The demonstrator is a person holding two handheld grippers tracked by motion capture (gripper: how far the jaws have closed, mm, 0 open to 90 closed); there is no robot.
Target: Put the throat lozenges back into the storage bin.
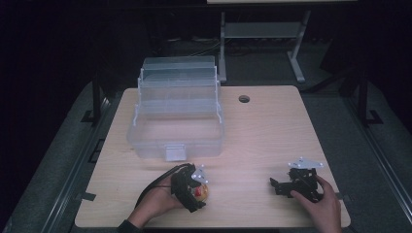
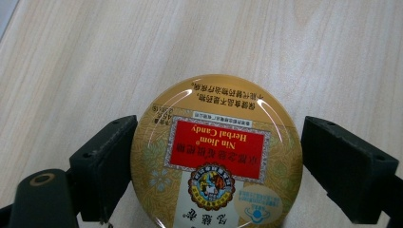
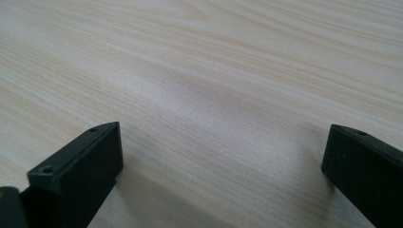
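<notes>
A round gold candy tin [image 2: 216, 156] with a red "Nin Jiom Herbal Candy" label lies flat between the two black jaws of my left gripper [image 2: 218, 137]. Both jaws touch its rim, so the gripper is shut on it. In the high view the tin [image 1: 203, 193] sits low over the table near the front edge, held by my left gripper [image 1: 193, 188]. My right gripper [image 1: 276, 186] rests at the front right, pointing left. Its jaws stand wide apart over bare wood, so my right gripper [image 3: 223, 147] is open with nothing in it.
A clear plastic organiser box [image 1: 175, 121] with its tiered trays folded back stands at the back left of the wooden table [image 1: 272, 136]. A cable hole [image 1: 244, 99] lies behind the centre. Dark floor and a desk frame [image 1: 262, 34] lie beyond.
</notes>
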